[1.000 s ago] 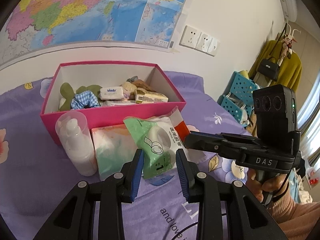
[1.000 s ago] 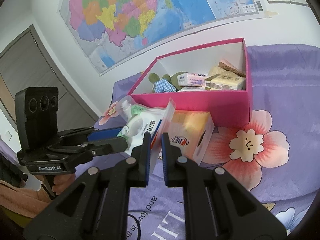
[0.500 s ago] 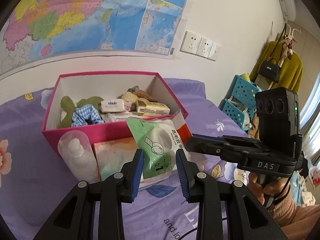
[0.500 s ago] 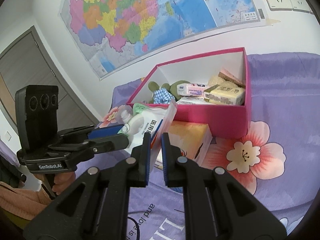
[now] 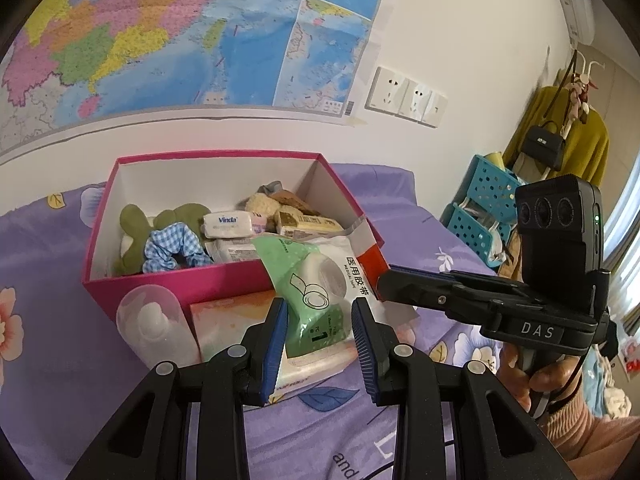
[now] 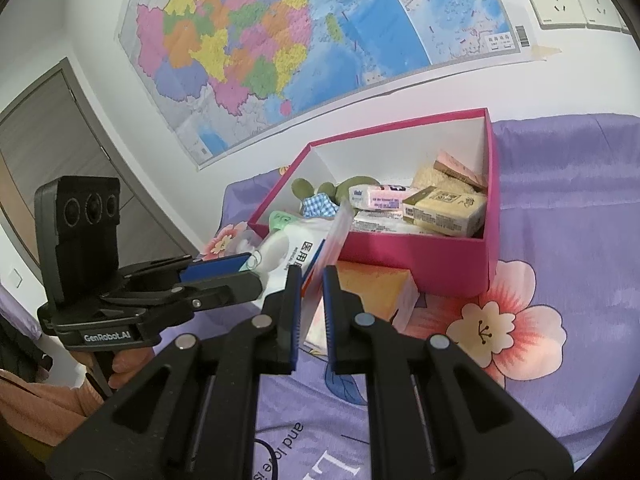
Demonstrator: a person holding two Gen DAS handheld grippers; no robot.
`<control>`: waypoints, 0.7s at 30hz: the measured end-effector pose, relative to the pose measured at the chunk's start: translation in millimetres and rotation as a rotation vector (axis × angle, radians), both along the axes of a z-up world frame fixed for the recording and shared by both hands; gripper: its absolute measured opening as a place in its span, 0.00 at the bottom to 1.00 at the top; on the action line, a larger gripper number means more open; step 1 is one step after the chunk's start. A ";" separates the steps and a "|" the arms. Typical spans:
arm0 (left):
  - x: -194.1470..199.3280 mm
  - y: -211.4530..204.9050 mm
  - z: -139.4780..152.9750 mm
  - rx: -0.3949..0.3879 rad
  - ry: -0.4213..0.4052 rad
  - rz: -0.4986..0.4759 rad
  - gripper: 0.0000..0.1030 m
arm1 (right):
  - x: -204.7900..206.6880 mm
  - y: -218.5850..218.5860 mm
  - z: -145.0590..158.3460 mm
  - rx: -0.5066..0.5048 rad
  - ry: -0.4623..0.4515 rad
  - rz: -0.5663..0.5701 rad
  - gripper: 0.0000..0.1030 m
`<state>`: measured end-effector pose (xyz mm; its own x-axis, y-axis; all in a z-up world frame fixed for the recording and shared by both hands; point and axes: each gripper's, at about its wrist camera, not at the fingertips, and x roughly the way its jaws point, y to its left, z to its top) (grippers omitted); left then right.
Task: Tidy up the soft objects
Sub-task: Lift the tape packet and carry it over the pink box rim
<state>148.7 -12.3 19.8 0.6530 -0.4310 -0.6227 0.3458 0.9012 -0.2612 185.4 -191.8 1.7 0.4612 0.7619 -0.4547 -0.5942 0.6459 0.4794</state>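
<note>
Between our two grippers hung the medical tape packet, raised just in front of the pink box and above the tissue pack on the purple bedspread. Our right gripper had its fingers nearly together, pinching the packet's red-edged end. Our left gripper held its fingers a little apart, closed on the green end, as far as we could tell. The packet's long axis ran across from one gripper to the other, roughly parallel to the box's near wall. The box opening lay just beyond and slightly below the packet, so we judged that a short carry forward over that wall would bring it inside. Neither hand was clearly nearer.
</note>
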 end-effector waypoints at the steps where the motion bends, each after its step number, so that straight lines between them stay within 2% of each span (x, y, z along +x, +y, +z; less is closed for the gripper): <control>1: 0.7 0.2 0.5 0.001 -0.002 0.001 0.31 | 0.9 0.2 0.2 0.000 -0.001 0.000 0.12; 21: 11.7 -0.1 5.9 0.010 -0.016 0.020 0.31 | 17.7 1.9 6.1 0.006 -0.012 -0.007 0.12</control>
<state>160.4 -12.4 25.8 0.6715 -0.4118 -0.6160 0.3319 0.9105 -0.2467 203.1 -189.9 7.8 0.4719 0.7614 -0.4445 -0.5954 0.6471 0.4763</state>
